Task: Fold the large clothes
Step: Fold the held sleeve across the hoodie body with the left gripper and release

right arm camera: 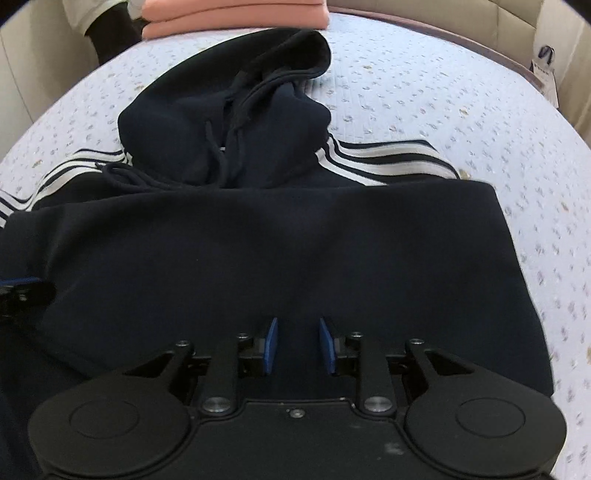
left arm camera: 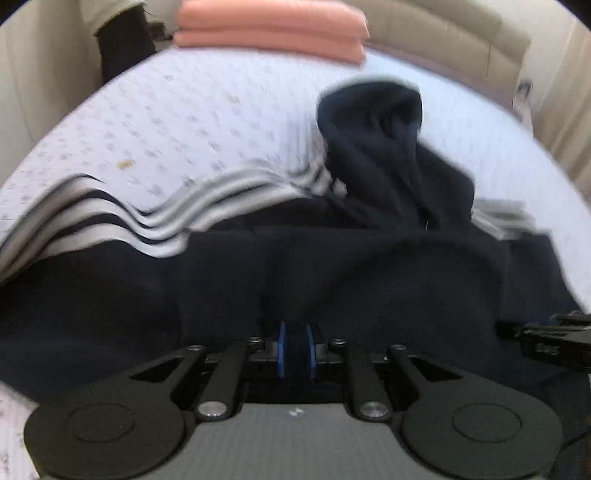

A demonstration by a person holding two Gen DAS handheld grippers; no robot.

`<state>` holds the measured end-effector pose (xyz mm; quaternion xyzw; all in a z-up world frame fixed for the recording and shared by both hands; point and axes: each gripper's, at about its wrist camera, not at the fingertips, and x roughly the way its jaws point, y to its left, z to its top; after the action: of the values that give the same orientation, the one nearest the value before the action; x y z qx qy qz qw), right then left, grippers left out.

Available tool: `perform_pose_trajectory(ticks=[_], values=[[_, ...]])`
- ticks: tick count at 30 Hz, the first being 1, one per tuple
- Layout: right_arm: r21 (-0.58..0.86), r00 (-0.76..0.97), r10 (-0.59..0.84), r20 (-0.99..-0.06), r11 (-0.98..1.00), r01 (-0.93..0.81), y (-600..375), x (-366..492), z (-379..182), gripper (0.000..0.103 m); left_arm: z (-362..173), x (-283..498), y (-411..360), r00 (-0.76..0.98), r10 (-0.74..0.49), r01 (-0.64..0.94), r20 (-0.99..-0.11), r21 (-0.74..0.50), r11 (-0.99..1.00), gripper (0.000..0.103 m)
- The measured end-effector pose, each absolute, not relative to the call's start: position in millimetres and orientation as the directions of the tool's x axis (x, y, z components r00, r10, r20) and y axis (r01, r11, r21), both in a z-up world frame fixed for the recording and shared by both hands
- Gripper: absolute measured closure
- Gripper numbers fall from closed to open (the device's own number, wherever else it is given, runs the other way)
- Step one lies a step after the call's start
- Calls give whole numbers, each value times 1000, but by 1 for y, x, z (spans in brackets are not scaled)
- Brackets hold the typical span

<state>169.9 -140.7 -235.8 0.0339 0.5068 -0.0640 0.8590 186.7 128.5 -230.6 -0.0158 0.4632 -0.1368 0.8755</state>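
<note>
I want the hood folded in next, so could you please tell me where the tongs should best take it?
Probably the navy hood's ribbed rim, approached from the far end: that free edge is bunched up above the speckled white bedspread, while its base joins the dark hoodie body.

Soft, even daylight filled both views, with no glare and only faint shadows. The left wrist view was smeared by motion blur: the white stripes on the navy hoodie streaked into wavy bands, and the pink folded stack lost its edges. The right wrist view was much sharper, the drawstring crisp, with slight softness toward the right rim. Fisheye distortion bowed the bed into a dome, and dark vignette filled the corners. The hoodie's dark fabric swallowed nearly all detail.
</note>
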Motion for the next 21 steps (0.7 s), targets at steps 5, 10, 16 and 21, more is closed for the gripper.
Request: perform_pose_trajectory(ticks=[5,10,16,21], values=[[13,470,-57,-881,990,144,-146,174,-236,66,-190,172,204,656,-60,36,-753,-48,998,84],[-11,471,-79,-879,989,146,-139,172,-237,65,-172,195,303,658,257,-218,-707,148,965,67],[-29,467,-100,-878,987,156,-136,173,-238,65,-193,251,360,562,327,-203,-760,256,945,35],[-45,466,-110,-878,988,148,-134,175,-237,65,-235,284,368,428,302,-117,-852,279,953,74]])
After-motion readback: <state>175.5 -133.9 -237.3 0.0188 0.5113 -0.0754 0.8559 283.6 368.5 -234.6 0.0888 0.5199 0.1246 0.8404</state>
